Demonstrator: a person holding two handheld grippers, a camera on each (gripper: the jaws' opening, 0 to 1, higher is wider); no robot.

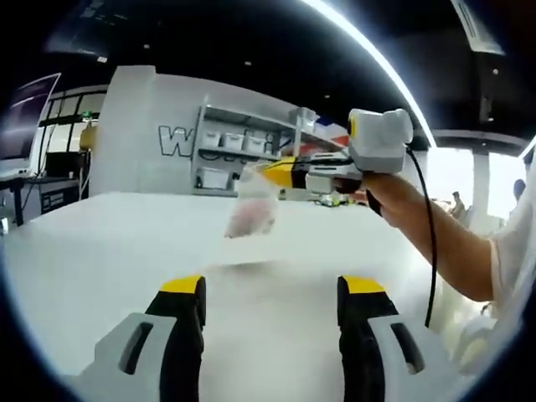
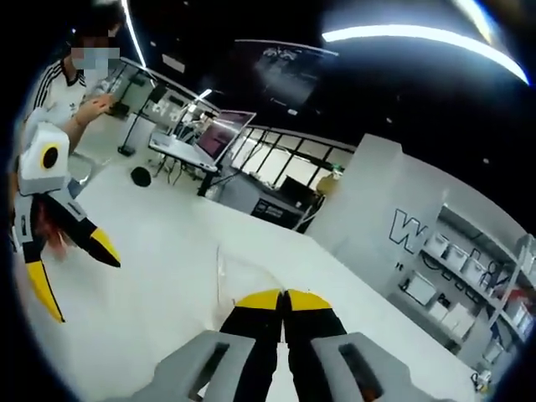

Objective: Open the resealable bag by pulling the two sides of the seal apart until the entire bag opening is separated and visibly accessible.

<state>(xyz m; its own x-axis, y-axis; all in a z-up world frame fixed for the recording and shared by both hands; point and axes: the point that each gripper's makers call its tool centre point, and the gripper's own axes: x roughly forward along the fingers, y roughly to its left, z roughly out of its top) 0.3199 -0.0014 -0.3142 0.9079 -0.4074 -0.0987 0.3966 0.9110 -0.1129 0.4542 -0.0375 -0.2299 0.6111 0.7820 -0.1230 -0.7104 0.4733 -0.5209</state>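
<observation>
Spread wide over the white worktop [image 1: 100, 251], the left gripper [image 1: 272, 289] holds nothing. Farther off, the right gripper [image 1: 272, 174] has its fingers pinched together on the clear resealable bag [image 1: 251, 209], which hangs above the worktop's middle.

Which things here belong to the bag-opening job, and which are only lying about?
Belong to the job:
- resealable bag, clear, hanging above the white table
- right gripper, shut on the bag's top edge
- left gripper, open, apart from the bag

Lying about:
- shelf unit with bins
- laptop on a far desk
- dark round object on the table
</observation>
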